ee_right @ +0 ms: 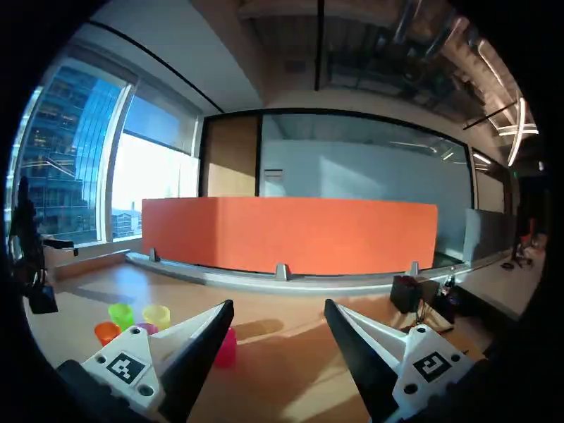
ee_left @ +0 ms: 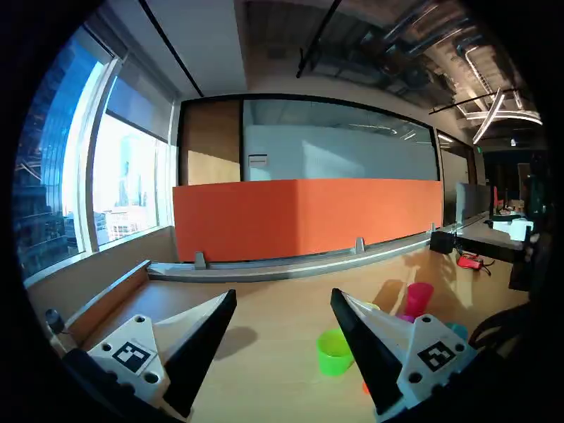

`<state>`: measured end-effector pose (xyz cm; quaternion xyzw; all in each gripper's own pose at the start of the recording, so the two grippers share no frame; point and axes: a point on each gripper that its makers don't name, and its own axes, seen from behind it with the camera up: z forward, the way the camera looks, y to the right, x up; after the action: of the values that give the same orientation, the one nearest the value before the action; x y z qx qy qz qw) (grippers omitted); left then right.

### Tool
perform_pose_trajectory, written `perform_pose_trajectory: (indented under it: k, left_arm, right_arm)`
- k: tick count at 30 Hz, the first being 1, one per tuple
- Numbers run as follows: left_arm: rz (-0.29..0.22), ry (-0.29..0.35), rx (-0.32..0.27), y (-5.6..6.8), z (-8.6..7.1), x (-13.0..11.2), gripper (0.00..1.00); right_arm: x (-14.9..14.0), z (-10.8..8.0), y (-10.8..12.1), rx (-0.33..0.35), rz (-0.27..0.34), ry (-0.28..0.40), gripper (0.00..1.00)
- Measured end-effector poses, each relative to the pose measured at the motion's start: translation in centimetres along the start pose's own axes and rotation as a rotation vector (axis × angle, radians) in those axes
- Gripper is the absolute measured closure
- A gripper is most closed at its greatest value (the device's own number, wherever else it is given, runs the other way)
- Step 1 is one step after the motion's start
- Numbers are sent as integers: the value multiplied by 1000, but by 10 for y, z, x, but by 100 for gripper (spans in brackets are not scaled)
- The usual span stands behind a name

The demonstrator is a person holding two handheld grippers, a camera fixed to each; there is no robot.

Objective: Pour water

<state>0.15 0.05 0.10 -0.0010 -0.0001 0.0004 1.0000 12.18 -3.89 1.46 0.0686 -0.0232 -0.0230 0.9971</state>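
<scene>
Both my pairs of jaws gape, released and holding nothing: left gripper (ee_left: 282, 292), right gripper (ee_right: 277, 302). The lime-green plastic cup (ee_left: 333, 352) stands on the pale wooden bench (ee_left: 282, 331), near my left jaws. It looks light, thin-walled and easily tipped, so I'd pinch it gently at mid-wall. The left gripper view adds a teal plastic cup (ee_left: 458, 330). The right gripper view sets out a yellow plastic cup (ee_right: 156, 316) and an orange plastic cup (ee_right: 107, 331). I cannot tell which holds water.
</scene>
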Motion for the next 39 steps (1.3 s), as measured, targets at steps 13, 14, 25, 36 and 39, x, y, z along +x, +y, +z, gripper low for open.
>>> perform_pose_trajectory:
  k: [13,14,25,36,39]
  left_arm:
    - [28,19,-28,3,13,51,1]
    - [27,19,-30,3,13,55,1]
    - [17,19,-76,10,18,90,0]
    - [42,4,-194,20,23,92,1]
    - [47,-3,-232,24,24,92,1]
  right_arm:
    - [65,8,-1,38,39,20,1]
    - [69,8,0,40,43,20,1]
    - [88,15,2,64,53,-4,1]
    - [86,11,-40,256,43,-31,1]
    - [90,6,-58,336,42,-28,1]
